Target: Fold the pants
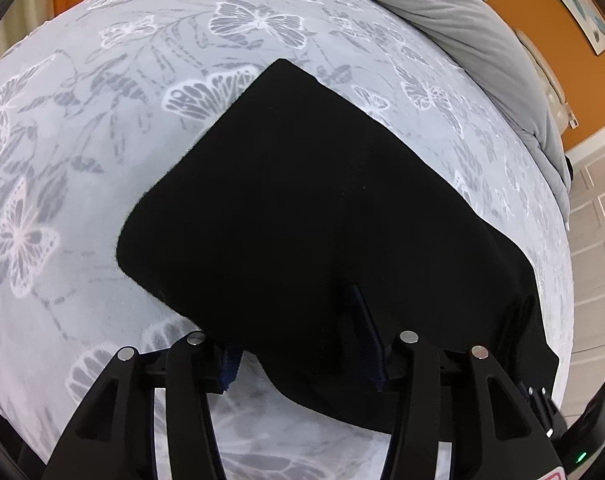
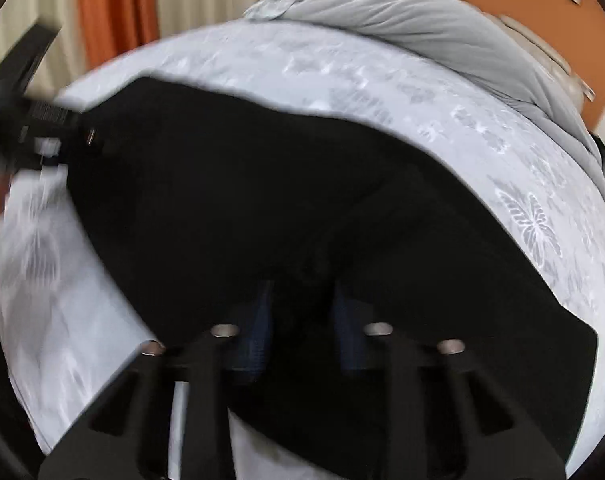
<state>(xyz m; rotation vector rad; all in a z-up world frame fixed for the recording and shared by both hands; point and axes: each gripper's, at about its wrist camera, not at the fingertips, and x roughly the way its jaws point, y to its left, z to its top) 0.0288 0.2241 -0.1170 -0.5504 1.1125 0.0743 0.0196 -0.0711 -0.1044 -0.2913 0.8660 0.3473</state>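
Black pants (image 1: 302, 200) lie on a bed with a pale butterfly-print cover (image 1: 82, 140). In the left wrist view my left gripper (image 1: 298, 340) is open, its two blue-padded fingers wide apart over the near edge of the pants; the fabric drapes over the gap between them. In the blurred right wrist view the pants (image 2: 262, 184) spread wide across the bed cover (image 2: 382, 80). My right gripper (image 2: 302, 312) sits on the pants with its blue pads a short way apart and dark cloth between them. The left gripper (image 2: 42, 120) shows at the far left edge of the pants.
A rumpled grey duvet (image 1: 462, 12) lies along the far side of the bed, also in the right wrist view (image 2: 422, 28). An orange wall (image 1: 534, 4) and white panelled door (image 1: 598, 240) stand to the right. Orange and cream curtains (image 2: 118, 8) hang behind.
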